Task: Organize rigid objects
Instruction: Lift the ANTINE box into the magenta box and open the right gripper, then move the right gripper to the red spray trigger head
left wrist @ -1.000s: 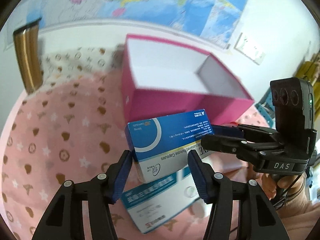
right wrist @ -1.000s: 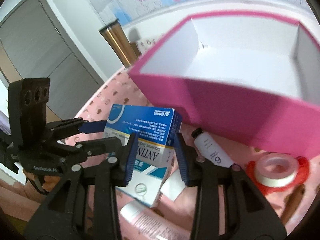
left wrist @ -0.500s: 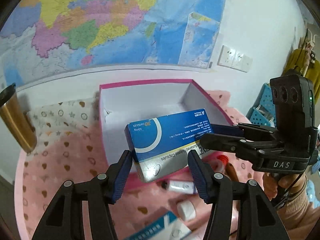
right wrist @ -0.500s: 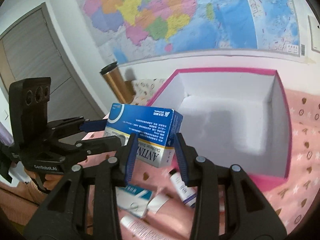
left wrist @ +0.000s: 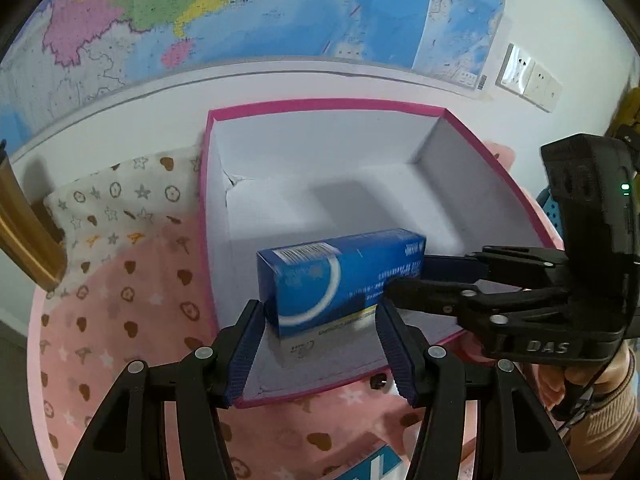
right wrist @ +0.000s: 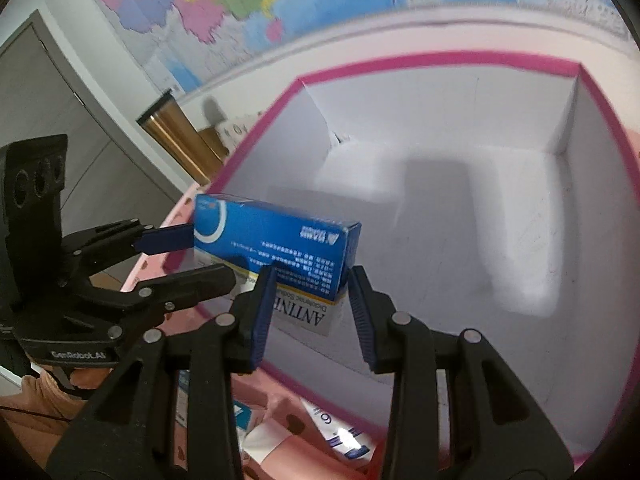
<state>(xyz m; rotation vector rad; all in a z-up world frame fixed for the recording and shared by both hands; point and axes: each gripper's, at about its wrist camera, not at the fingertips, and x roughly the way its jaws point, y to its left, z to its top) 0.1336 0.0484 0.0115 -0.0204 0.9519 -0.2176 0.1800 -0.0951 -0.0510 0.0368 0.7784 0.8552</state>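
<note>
Both grippers bear on one item. We find the left gripper (left wrist: 320, 336) with its fingers on either flank of the blue medicine box (left wrist: 340, 276), the blue pads at the box's lower corners; contact looks made on both flanks, though motion blur softens the edges. We find the right gripper (right wrist: 312, 304) clamped on the same medicine box (right wrist: 276, 248) at its opposite end, pads pressing the white-and-blue end where the lettering reads upside down. Each gripper shows in the other's view: the right gripper (left wrist: 480, 284) enters from the right of the left gripper, and the left gripper (right wrist: 176, 256) enters from the left of the right gripper, one blue finger laid against the box end.

The box is held clear of any surface, long axis running from one gripper to the other, directly ahead of both sets of fingers. Beyond and beneath it we see the pink storage box (left wrist: 304, 394), open-topped with a white interior; the medicine box hangs over its near portion.

Below the left gripper lies the pink patterned cloth (left wrist: 128, 280) on the tabletop. Left of that gripper stands a gold tumbler (left wrist: 24, 240). A wall map (left wrist: 248, 8) hangs ahead. Under the right gripper, partly hidden, lies a small white bottle (right wrist: 336, 428).
</note>
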